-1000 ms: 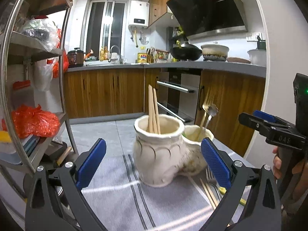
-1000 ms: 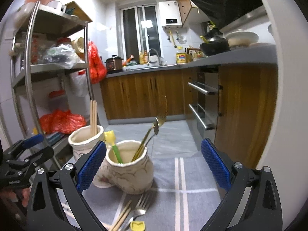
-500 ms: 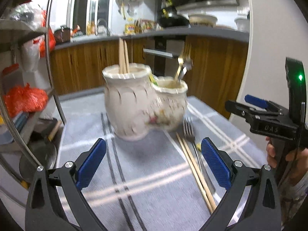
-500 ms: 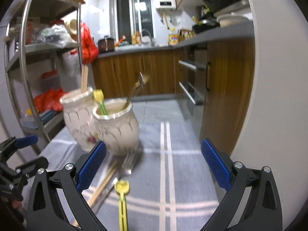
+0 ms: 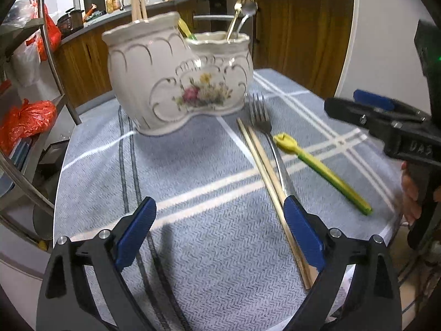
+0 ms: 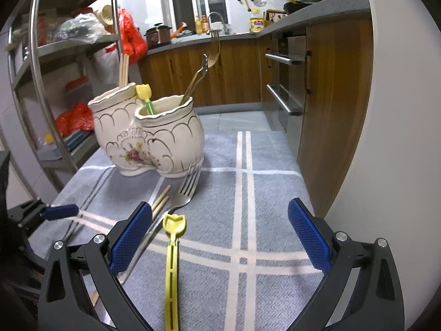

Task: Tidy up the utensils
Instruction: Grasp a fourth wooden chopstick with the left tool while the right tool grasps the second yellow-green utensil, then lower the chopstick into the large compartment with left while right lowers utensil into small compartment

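Observation:
A cream double-pot ceramic utensil holder (image 5: 179, 82) (image 6: 148, 135) stands on a blue-grey striped cloth (image 5: 193, 193). It holds chopsticks, a yellow-green utensil, a gold fork and a spoon. On the cloth lie a pair of wooden chopsticks (image 5: 270, 190) (image 6: 161, 200), a steel fork (image 5: 268, 138) (image 6: 179, 195) and a yellow-green utensil (image 5: 322, 171) (image 6: 172, 262). My left gripper (image 5: 220, 229) is open above the cloth, its right pad over the chopsticks. My right gripper (image 6: 220, 234) (image 5: 380, 115) is open, with the yellow utensil between its fingers below.
A metal rack (image 6: 35, 63) with bags stands left of the table. Wooden cabinets and an oven (image 6: 286, 77) lie behind, a white wall (image 6: 399, 110) at the right. The table edge runs close on the left and right of the cloth.
Both grippers have tilted down and pulled back from the holder. The loose chopsticks, fork and yellow utensil now lie in view below them. Both stay open.

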